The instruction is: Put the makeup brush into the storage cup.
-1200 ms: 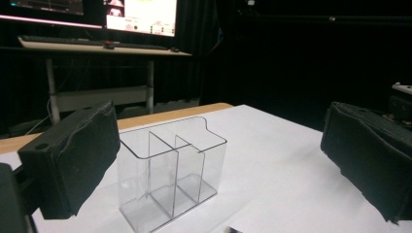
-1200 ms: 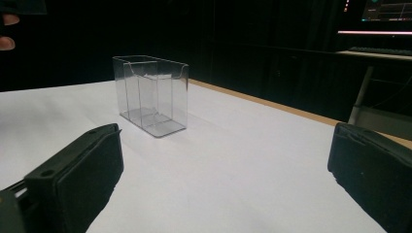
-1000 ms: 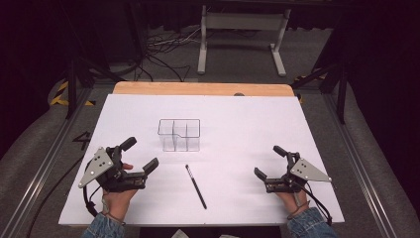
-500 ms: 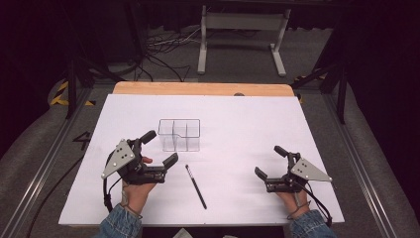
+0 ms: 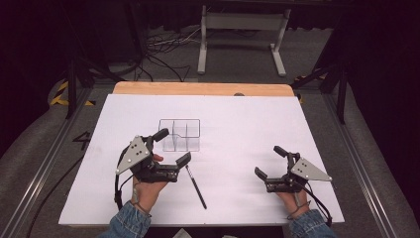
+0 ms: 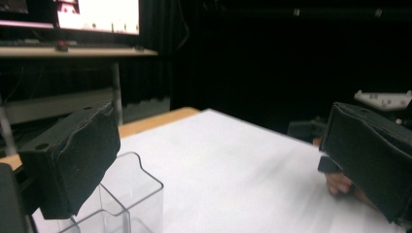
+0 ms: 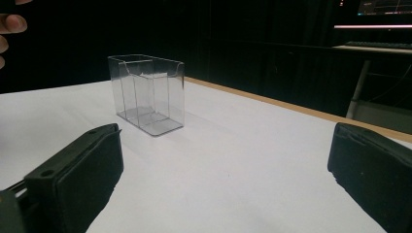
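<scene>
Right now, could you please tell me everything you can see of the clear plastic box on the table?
The clear plastic box is a small open-topped organiser of transparent, colourless plastic, with thin inner walls dividing it into compartments that look empty. It stands upright on the white table top, left of centre. The left claw, open, is right beside its near side; whether they touch cannot be told. A black pen lies apart, nearer the person.

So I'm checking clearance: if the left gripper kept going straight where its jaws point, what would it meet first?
Probably nothing soon: the left gripper points across bare white table, the clear plastic divided box just off its line; far beyond lies the right gripper.
</scene>
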The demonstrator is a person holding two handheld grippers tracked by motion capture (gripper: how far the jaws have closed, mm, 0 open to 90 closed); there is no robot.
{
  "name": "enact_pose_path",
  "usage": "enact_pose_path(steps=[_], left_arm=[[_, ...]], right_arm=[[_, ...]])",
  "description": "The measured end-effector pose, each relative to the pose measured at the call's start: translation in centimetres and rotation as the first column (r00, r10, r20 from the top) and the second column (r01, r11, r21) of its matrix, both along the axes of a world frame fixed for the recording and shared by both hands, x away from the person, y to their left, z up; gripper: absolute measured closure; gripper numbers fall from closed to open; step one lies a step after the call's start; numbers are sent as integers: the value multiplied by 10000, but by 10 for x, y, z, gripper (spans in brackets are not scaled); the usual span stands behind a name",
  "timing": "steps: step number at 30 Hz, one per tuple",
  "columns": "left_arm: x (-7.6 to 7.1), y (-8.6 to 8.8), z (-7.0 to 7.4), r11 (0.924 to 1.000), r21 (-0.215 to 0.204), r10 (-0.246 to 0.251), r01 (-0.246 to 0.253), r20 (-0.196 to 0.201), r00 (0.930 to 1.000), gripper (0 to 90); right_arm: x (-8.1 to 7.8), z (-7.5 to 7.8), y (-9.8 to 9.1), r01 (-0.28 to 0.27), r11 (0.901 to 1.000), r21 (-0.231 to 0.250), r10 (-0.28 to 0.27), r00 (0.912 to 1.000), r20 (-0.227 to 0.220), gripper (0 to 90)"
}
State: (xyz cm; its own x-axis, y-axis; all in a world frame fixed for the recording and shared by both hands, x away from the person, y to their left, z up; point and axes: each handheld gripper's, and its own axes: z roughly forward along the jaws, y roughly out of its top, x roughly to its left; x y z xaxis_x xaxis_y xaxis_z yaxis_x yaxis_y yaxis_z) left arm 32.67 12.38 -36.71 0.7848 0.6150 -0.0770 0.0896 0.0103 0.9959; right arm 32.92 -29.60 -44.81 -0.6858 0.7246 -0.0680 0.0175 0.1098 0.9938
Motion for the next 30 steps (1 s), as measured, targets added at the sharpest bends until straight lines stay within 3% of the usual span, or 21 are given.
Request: enact_pose_path(steps=[3, 6, 9, 11, 17, 18, 20, 21, 24, 26, 29, 30], left_arm=[[1, -10, 9, 9952, 982, 113, -54, -589, 9982, 11], [2, -22, 16, 9801, 1981, 71, 100, -854, 9963, 15], [-1, -27, 24, 9694, 2453, 241, -18, -878, 9958, 22], [-3, -30, 29, 9553, 2954, 376, -71, -975, 9945, 24], [1, -37, 38, 9245, 3812, 598, 6, -1465, 9874, 21], [3, -39, 40, 9130, 4078, 648, 62, -1599, 9850, 21], [6, -41, 40, 9003, 4341, 605, 325, -1988, 9782, 20], [8, -42, 40, 8901, 4532, 575, 483, -2168, 9745, 20], [15, -43, 40, 8695, 4787, 350, 1217, -3056, 9515, 32], [18, -43, 40, 8553, 4967, 322, 1473, -3348, 9417, 35], [22, -47, 40, 8237, 5409, 505, 1698, -3683, 9283, 30], [23, -50, 40, 8084, 5641, 674, 1680, -3722, 9257, 26]], right_arm=[[0, 0, 0, 40, 10000, 61, -39, 10000, -66, 0], [0, 0, 0, 14, 10000, 68, -13, 10000, -97, 0], [1, 0, 0, -36, 10000, 72, 37, 9999, -143, 2], [1, 0, 0, -34, 10000, 77, 35, 9999, -159, 2], [1, 0, 0, -47, 10000, 86, 49, 9998, -189, 3], [1, 0, 0, -47, 10000, 84, 49, 9998, -193, 3], [1, 0, 0, -44, 9999, 92, 46, 9998, -199, 3], [1, 0, 0, -43, 10000, 90, 45, 9998, -199, 3], [1, 0, 0, -57, 9999, 101, 59, 9997, -224, 3], [1, 0, 0, -84, 9999, 108, 87, 9997, -242, 3], [1, 0, 0, -126, 9999, 100, 128, 9997, -215, 3], [1, 0, 0, -136, 9999, 106, 139, 9997, -215, 3]])
